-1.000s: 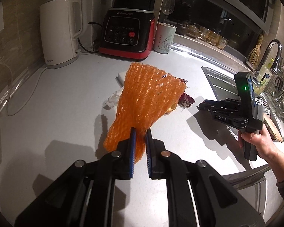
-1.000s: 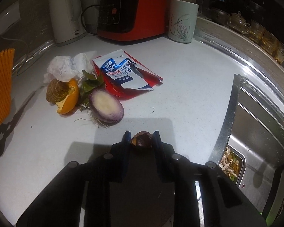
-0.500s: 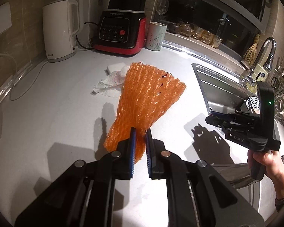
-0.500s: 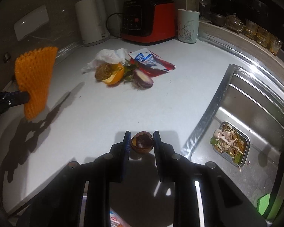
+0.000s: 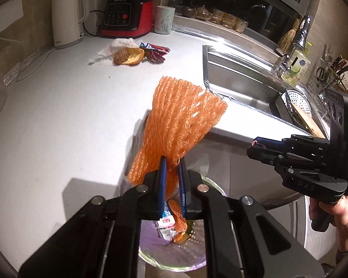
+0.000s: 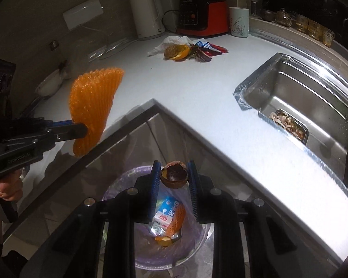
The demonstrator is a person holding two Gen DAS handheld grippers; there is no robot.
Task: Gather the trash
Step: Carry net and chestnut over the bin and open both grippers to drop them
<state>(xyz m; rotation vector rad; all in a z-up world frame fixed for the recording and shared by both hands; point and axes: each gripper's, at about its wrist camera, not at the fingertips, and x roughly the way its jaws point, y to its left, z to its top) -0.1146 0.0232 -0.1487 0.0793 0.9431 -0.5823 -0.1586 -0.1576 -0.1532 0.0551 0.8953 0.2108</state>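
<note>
Both loads have travelled from over the counter to above the lined bin (image 6: 198, 245): the orange foam net (image 5: 181, 125) stays clamped in the left gripper (image 5: 172, 180), the brown shell (image 6: 174, 173) pinched in the right gripper (image 6: 174, 180), so dropping looks next, while more trash (image 6: 188, 51) waits on the counter (image 6: 197, 92)

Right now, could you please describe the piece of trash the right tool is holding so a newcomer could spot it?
Find the purple-lined round bin below the white counter's corner. Directly above it, the right tool grips a small brown cup-shaped fruit shell, unlike the orange foam net.
</note>
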